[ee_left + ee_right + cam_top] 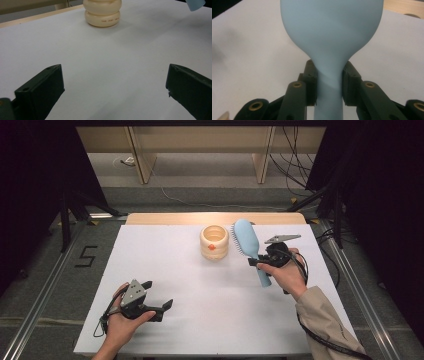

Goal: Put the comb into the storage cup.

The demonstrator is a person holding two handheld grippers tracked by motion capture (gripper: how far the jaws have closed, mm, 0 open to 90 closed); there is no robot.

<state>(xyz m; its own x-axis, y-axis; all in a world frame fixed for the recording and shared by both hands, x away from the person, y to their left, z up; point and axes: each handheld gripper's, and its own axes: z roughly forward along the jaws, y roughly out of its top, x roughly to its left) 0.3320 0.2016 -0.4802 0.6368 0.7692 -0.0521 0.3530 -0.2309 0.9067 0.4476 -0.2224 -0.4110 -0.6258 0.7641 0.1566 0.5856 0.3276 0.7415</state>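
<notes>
A light blue hairbrush (pixel 248 245) is held over the white table, head towards the far side, bristles facing left. My right gripper (pixel 258 260) is shut on its neck; in the right gripper view the jaws pinch the hairbrush (pixel 329 37) just below the head, at the right gripper (pixel 329 85). A cream ribbed cup (pixel 214 241) with a small orange mark stands just left of the brush head; the cup (pixel 102 12) also shows far ahead in the left gripper view. My left gripper (pixel 159 297) rests near the front left, open, nothing between its jaws, the left gripper (pixel 113 85) facing bare table.
The white table top (pixel 200 295) ends in a wooden strip (pixel 215 218) at the far edge. Beyond it are shelf legs and cables on the floor. A "5" mark (pixel 86 256) is on the floor at the left. A tip of the brush handle (pixel 195 4) shows at top right.
</notes>
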